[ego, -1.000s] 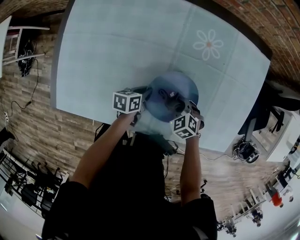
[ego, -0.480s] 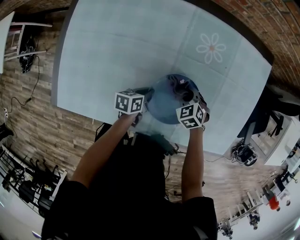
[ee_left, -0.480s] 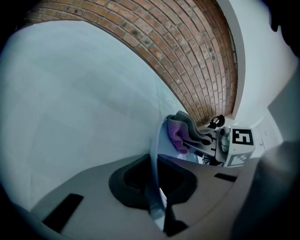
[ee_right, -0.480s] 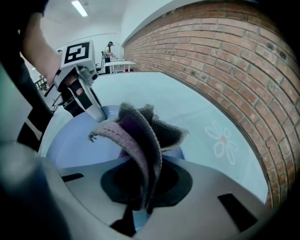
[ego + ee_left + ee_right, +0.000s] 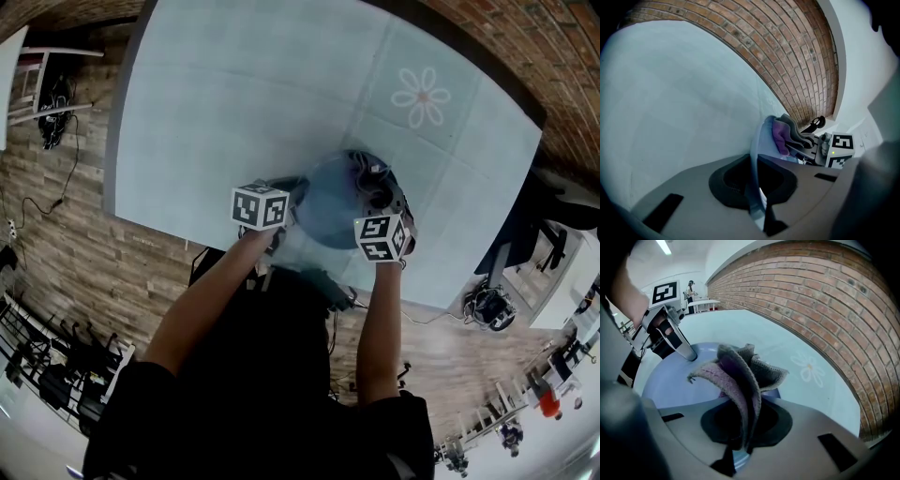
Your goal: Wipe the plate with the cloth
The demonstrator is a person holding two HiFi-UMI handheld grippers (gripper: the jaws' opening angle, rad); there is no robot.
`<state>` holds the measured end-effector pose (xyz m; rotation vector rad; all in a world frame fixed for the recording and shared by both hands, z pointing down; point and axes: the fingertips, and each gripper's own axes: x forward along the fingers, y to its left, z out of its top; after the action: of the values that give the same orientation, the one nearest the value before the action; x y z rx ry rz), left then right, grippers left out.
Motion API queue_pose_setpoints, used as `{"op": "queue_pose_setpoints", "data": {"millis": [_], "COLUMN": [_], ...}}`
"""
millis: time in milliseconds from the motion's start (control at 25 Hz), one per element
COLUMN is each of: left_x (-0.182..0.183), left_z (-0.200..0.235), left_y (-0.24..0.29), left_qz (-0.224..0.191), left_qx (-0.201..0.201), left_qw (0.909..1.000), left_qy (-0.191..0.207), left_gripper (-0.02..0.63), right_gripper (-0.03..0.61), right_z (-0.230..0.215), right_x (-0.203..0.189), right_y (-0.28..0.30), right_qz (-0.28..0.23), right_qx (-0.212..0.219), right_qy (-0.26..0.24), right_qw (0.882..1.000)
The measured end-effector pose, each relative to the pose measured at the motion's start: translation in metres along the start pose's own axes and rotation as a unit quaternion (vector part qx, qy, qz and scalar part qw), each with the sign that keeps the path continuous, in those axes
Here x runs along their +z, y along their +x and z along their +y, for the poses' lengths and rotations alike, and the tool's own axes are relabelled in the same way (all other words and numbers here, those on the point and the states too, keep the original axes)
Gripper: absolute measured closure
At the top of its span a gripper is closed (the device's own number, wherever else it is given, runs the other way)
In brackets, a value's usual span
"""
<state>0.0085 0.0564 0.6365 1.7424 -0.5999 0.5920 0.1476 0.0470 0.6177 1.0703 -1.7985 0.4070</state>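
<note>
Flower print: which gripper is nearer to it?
Right. The right gripper, holding the cloth, is at the plate edge nearest the flower; the left gripper clamps the opposite rim.

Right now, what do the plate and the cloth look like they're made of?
Plate: pale blue, smooth, with a faint even sheen and a thin rigid rim. It could be glazed ceramic or hard plastic; the look doesn't settle which.
Cloth: soft fabric, grey on one face and purple on the other, with a fuzzy matte texture, a stitched hem and limp folds. Probably microfibre.
</note>
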Motion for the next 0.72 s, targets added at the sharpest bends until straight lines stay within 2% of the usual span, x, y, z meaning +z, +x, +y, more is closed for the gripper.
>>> {"op": "queue_pose_setpoints", "data": {"millis": [240,720], "left_x": [0.001,0.001], "left_z": [0.0,0.0], "left_y": [0.0,0.0], "left_qz": [-0.001,-0.005], "left_qx": [0.0,0.002], "left_qw": [1.0,1.0], "left_qy": [0.001,-0.004], "left_gripper": [0.569,0.569], "right_gripper": [0.522,0.523], "right_z": [0.023,0.106], "right_x": [-0.011,-0.037], "right_y": [-0.012,-0.041], "right_qz": [0.006,0.015], "right_qx": [0.003,0.076], "right_qy": [0.017,0.019], "right_qw": [1.0,0.997]}}
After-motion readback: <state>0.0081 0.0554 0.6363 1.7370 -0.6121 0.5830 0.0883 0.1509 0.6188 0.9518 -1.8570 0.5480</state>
